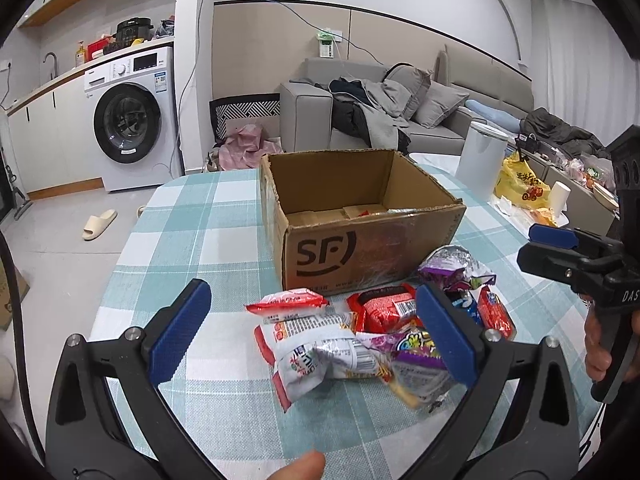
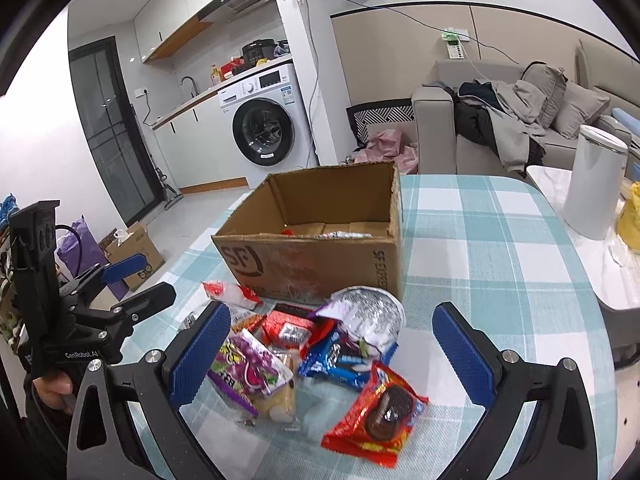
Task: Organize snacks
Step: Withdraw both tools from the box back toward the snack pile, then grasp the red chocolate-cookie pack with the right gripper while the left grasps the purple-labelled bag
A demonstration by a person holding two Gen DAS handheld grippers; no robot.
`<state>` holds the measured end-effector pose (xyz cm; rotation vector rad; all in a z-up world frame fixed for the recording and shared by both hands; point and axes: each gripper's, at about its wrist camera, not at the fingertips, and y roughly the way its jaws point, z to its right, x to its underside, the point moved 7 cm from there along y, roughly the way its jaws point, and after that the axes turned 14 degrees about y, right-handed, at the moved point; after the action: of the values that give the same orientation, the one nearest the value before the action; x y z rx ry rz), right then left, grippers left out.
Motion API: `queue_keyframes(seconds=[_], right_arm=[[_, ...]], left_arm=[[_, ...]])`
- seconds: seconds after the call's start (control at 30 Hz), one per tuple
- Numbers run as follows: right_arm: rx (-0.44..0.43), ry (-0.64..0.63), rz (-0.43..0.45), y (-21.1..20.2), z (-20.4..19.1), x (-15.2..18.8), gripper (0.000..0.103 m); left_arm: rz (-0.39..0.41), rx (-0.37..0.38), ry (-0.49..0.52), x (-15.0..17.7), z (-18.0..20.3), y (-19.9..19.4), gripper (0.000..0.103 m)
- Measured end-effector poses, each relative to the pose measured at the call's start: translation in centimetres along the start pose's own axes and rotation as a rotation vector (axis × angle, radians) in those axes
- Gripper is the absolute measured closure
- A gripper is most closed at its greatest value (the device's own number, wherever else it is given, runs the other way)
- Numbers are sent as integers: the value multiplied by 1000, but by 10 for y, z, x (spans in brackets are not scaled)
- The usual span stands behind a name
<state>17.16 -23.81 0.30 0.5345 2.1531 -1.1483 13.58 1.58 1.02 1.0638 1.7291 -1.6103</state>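
Observation:
An open cardboard box [image 1: 372, 252] [image 2: 316, 256] stands on the checked tablecloth, with a few packets on its floor. A pile of snack packets [image 1: 360, 332] [image 2: 312, 356] lies in front of it. My left gripper [image 1: 312, 328] is open, its blue pads wide apart above the pile, holding nothing. My right gripper [image 2: 332, 356] is also open, straddling the pile above a red biscuit packet [image 2: 378, 412] and a purple sweet bag [image 2: 248, 368]. A white and red packet [image 1: 316, 360] lies nearest the left gripper. Each gripper shows at the edge of the other's view.
A white cylindrical bin [image 2: 592, 184] and a yellow bag [image 1: 520, 184] stand at the table's right side. A paper cup [image 1: 560, 198] sits there too. Behind are a grey sofa [image 1: 400, 112] and a washing machine [image 1: 132, 120]. A thumb [image 1: 304, 466] shows at the bottom.

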Motion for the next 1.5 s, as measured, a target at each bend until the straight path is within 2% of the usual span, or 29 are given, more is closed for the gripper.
queue_keyframes(seconds=[0.57,0.73,1.07,1.27,1.5], right_arm=[[67,-1,-55,-6,28,19,0],[87,0,-89,-1,37,25,0],[107,-38,-175,15,37,42,0],[115,15,-241,29,48,52,0],[106,60,-271,38,58,57,0]], left_arm=[[-42,17,3,19,6,4,1],[-89,31,-1,27,8,13,2],[-105,102,7,36,21,19,2],[-107,115,22,35,31,16,2],[-110,143,50,34,49,17,1]])
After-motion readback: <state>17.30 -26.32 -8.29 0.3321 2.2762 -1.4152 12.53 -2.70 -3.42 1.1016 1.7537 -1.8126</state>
